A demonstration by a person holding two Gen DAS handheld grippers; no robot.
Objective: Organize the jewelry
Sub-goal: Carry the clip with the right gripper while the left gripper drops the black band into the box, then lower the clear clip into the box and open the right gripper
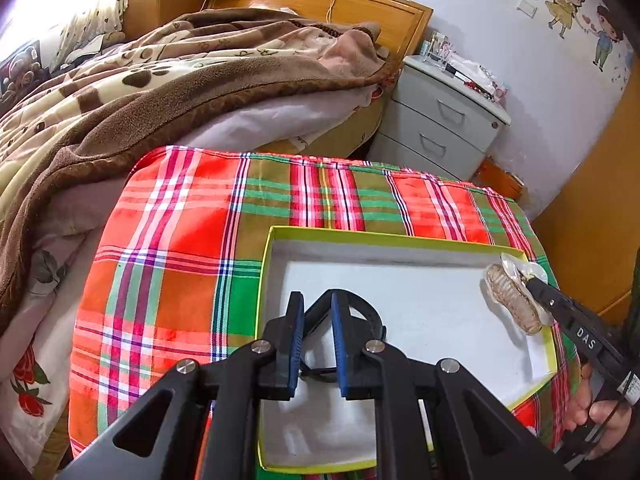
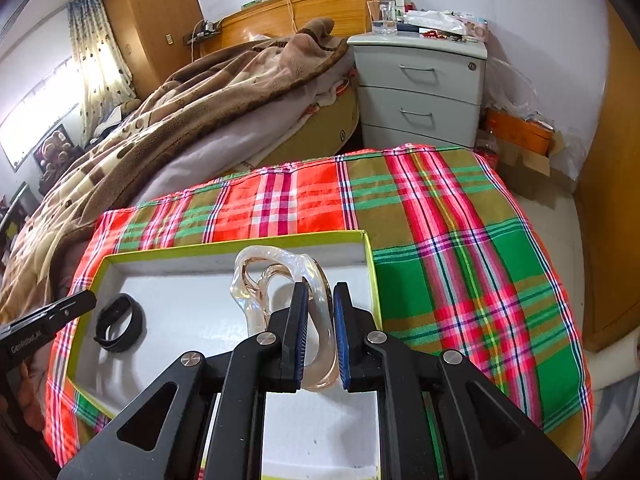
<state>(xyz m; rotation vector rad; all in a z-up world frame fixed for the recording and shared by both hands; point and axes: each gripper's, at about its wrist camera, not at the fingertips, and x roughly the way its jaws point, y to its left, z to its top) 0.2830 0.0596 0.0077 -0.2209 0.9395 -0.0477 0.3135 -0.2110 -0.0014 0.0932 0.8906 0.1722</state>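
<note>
Plaid cloth (image 2: 440, 216) under the box (image 2: 224, 245) — bed (image 2: 168, 120), nightstand (image 2: 420, 92) behind

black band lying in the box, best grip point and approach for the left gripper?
Pinch one wall of the black band across its thickness, from straight above. It lies flat in the box as an open loop, so one finger drops inside, one outside. The left gripper is above it, open.

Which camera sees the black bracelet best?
The right wrist view: the black bracelet lies whole and unblocked on the box floor. In the left wrist view, the left gripper fingers hide most of it.
</note>
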